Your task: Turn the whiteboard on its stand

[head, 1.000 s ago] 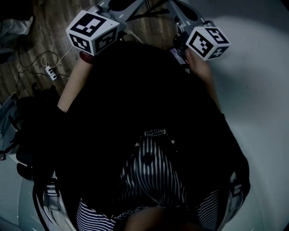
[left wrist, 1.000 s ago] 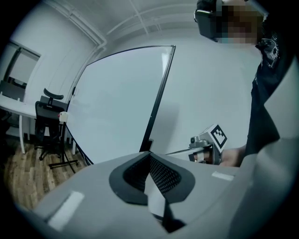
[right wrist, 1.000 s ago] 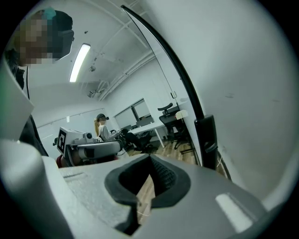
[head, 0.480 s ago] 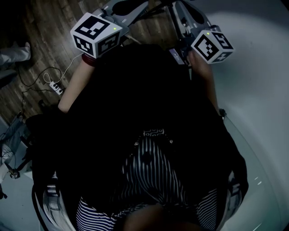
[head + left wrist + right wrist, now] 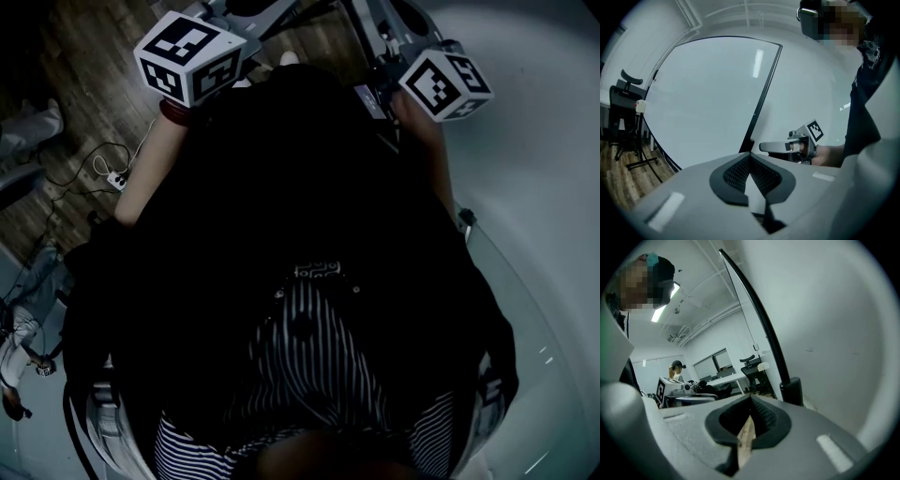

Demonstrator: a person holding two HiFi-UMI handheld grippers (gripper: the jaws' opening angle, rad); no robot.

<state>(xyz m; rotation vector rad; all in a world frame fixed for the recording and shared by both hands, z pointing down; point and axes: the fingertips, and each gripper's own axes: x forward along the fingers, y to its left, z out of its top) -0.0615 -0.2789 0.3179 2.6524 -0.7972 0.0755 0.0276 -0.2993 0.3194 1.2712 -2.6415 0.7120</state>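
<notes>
Nudged up and outward in the head view since a second back: left claw (image 5: 750, 157) toward the top corner, right claw (image 5: 751, 398) further right. Floor (image 5: 84, 75) clutter slid down the left side as well, so probably a turn of the head too.

Left claw pressed together at the tips, nothing between, aimed at the black edge (image 5: 761, 93) of the whiteboard (image 5: 708, 98). Right claw likewise shut and empty, only floor showing through the slit, pointed past the same edge with the pale face filling its right side.

Whiteboard upright, close in front, looming as the pale sheet at the right of the head view.

Claws set one on each side of that edge, facing roughly toward each other. Kept closed probably for want of any need to pinch: blunt tips for shoving the frame from one side and steadying it from the other, to swing the whiteboard round. Contact with the frame: unclear from these views. Likely hazard: a tip skidding off the slick face.
</notes>
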